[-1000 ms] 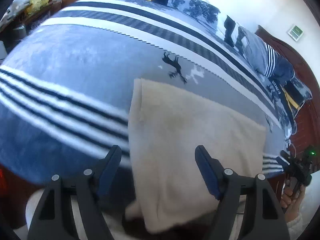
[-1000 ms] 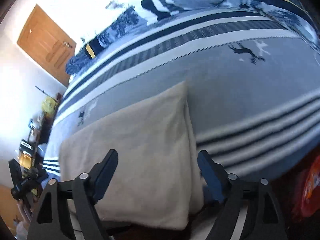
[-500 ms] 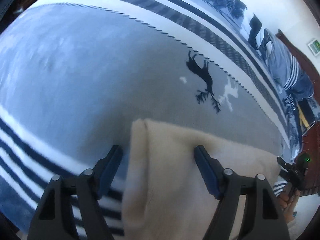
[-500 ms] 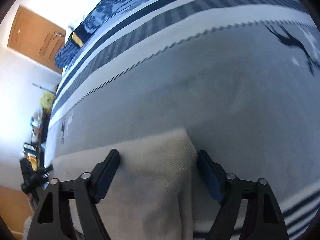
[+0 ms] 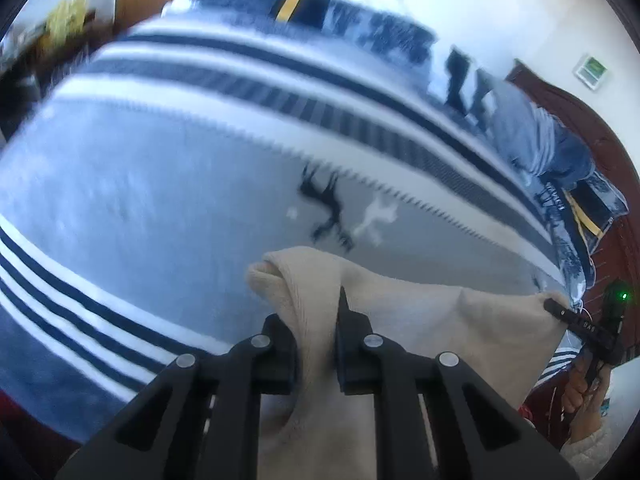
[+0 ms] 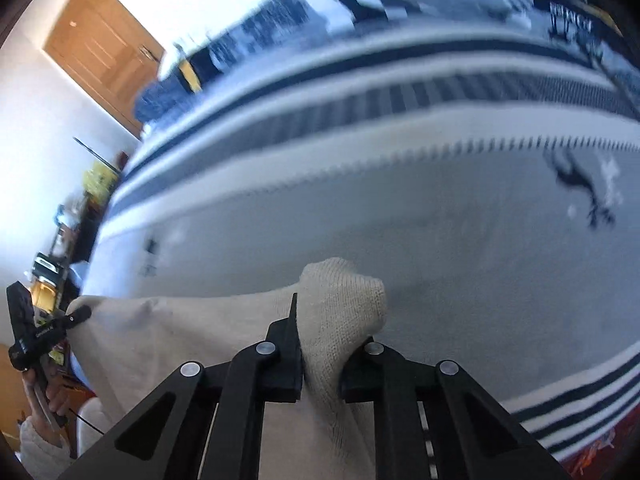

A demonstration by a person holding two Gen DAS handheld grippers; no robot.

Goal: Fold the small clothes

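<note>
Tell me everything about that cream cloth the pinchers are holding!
The cloth is cream and looks like a soft knit. It hangs over a striped blue and white blanket with a deer pattern. The left tool is closing on one bunched corner, the right tool on the other, the fabric pinched between each pair of jaws. The top edge stretches between them and the rest droops below, out of view.

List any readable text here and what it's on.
"DAS": partial, on the right gripper, jaws closing on the beige cloth.
Left gripper lettering, jaws also closing on the beige cloth: blurred, unreadable.
Pillow lettering: blurred, unreadable.
Wall plaque: too small.
</note>
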